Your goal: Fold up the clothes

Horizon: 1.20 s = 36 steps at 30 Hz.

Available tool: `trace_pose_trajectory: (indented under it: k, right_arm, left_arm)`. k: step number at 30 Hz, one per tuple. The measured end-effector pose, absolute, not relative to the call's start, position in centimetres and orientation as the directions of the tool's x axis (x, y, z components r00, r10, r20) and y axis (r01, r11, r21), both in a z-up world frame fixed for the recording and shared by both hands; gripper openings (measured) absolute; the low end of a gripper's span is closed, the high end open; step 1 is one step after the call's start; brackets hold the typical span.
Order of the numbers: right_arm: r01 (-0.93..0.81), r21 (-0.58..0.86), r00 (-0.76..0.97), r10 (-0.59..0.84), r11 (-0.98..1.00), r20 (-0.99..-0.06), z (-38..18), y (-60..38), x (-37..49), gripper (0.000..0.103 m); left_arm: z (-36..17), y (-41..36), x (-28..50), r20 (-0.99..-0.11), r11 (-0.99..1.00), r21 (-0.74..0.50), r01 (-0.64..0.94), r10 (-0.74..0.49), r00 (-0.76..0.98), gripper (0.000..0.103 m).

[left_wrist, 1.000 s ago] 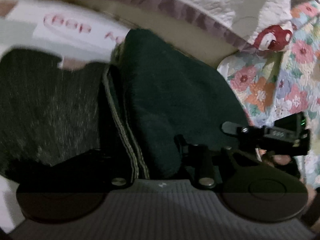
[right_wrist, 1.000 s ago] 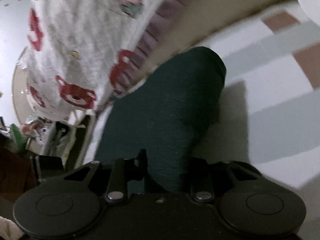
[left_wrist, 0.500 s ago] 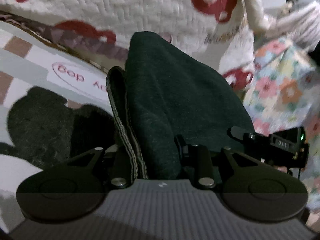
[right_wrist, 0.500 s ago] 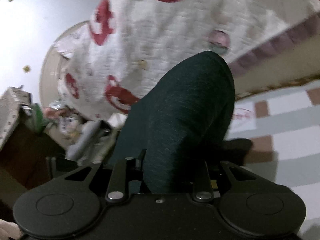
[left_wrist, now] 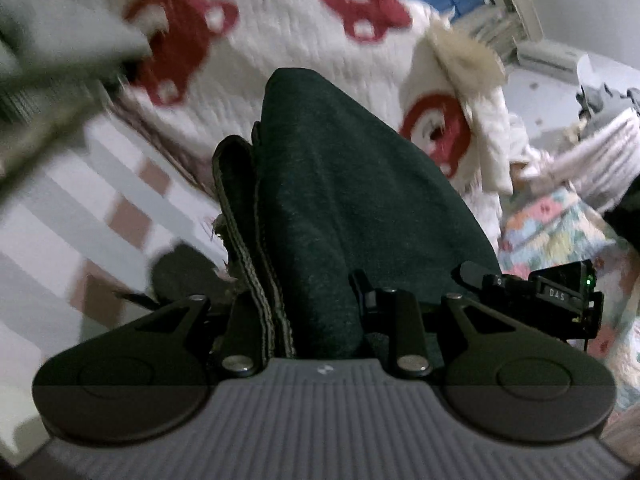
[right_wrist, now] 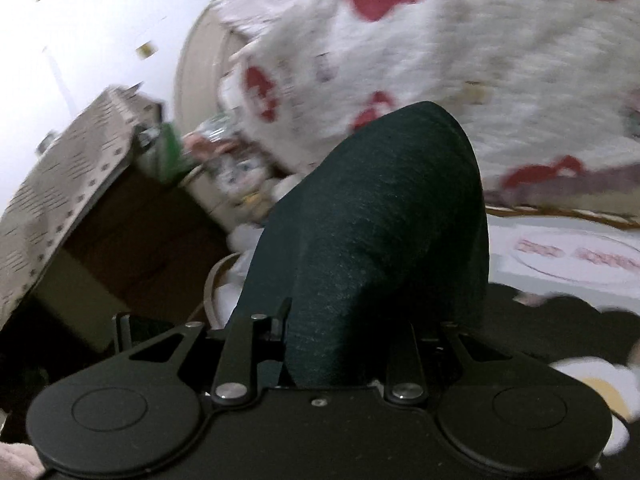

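Dark green garment (left_wrist: 360, 200): we have it pinched in both tools. Our left tool (left_wrist: 316, 320) is closed on a thick bunch of it, with a ribbed, pale-striped hem (left_wrist: 248, 264) folded in alongside the plain cloth; our right tool (right_wrist: 332, 344) is closed on another bunch of the same dark green garment (right_wrist: 384, 216). In both views the cloth arches forward from the jaws as a rounded hump, and it appears to be held up off the bed rather than spread flat, though the lower part of it is hidden behind the tools.

What could go wrong, as we judge it: the bulky wad in each tool may slip layer by layer, so one edge could drop and undo the fold line. Both views are blurred, which suggests quick motion, and a fast swing could fling the loose part askew or drag it across the bedding.

Below lies a bed sheet (left_wrist: 60, 216) with pale grey, white and brown blocks. Behind it hangs a white quilt with red bear prints (left_wrist: 280, 40), and a flowered quilt (left_wrist: 560, 232) sits at the right. The right view shows a patterned box (right_wrist: 68, 184) against a white wall (right_wrist: 100, 20)
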State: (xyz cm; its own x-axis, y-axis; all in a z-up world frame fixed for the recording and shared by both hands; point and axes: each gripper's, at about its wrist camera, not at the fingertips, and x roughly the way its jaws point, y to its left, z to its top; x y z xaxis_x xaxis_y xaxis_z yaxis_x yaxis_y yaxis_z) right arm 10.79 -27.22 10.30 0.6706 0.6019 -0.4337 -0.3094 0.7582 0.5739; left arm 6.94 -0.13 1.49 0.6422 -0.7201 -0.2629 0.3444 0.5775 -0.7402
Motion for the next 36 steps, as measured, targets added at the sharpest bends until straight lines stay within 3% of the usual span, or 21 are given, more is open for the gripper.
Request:
trace_pose_trajectory:
  k: [11, 19, 26, 31, 36]
  right_arm:
    - [-0.492, 0.563, 0.534, 0.741, 0.664, -0.408, 18.5, -14.1, 20.5, 0.031]
    - [-0.549, 0.640, 0.443, 0.837, 0.537, -0.322, 20.5, -7.3, 26.4, 0.031]
    - [-0.561, 0.691, 0.454, 0.868, 0.455, -0.203, 20.2, -5.3, 32.8, 0.031]
    - [-0.479, 0.780, 0.479, 0.864, 0.403, -0.152, 14.8, -6.7, 37.9, 0.031]
    - [-0.421, 0.797, 0.513, 0.838, 0.434, -0.186, 8.7, -8.4, 39.5, 0.033]
  left_arm:
    - [10.0, 12.0, 6.1, -0.236, 0.701, -0.679, 0.217, -0.489, 0.840, 0.025]
    - [15.6, 19.6, 6.8, -0.264, 0.754, -0.650, 0.093, -0.340, 0.903, 0.025]
    - [19.7, 23.4, 13.5, -0.328, 0.820, -0.571, 0.032, -0.264, 0.907, 0.026]
    - [18.3, 23.9, 22.4, -0.428, 0.843, -0.538, -0.016, -0.257, 0.867, 0.025]
    - [8.4, 20.8, 32.8, -0.658, 0.903, -0.426, -0.060, -0.264, 0.705, 0.025]
